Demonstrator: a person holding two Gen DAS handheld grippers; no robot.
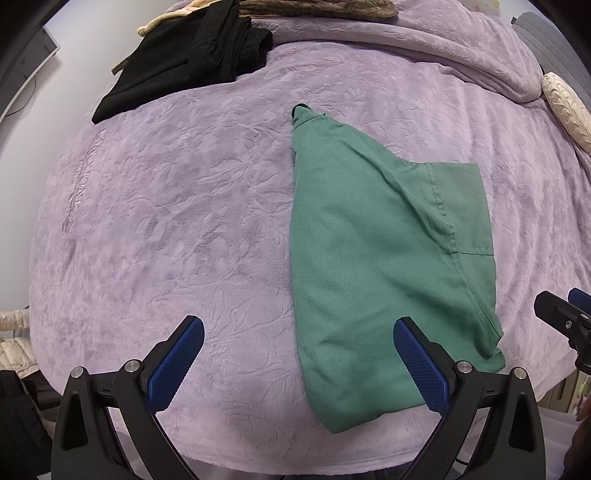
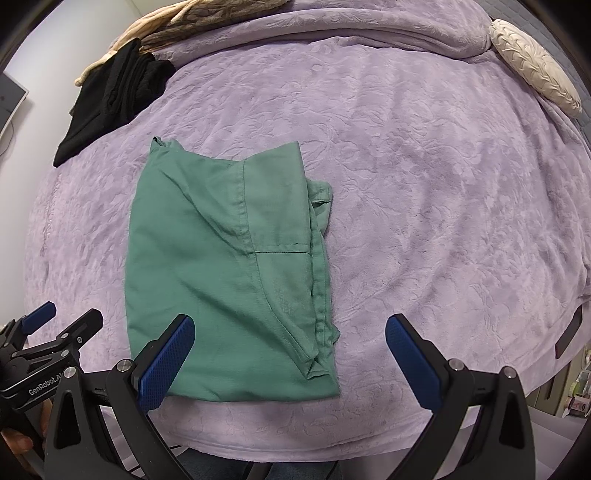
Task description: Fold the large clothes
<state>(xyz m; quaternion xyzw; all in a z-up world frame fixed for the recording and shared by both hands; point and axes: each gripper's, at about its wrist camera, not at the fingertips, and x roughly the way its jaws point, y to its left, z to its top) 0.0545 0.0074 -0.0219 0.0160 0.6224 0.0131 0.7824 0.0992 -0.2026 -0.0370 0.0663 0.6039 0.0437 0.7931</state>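
Note:
A green garment [image 1: 373,258] lies folded into a long rectangle on the purple blanket [image 1: 184,206]; it also shows in the right wrist view [image 2: 221,266]. My left gripper [image 1: 299,362] is open and empty, above the garment's near left edge. My right gripper [image 2: 290,360] is open and empty, above the garment's near right corner. Each gripper shows at the edge of the other's view: the right one [image 1: 565,317], the left one [image 2: 48,332].
A black folded garment [image 1: 188,55] lies at the far left of the bed, also in the right wrist view [image 2: 110,92]. Beige and patterned cloth [image 2: 207,18] is piled behind it. A cream pillow [image 2: 535,70] lies at the far right. The bed's near edge [image 2: 295,443] is just below the grippers.

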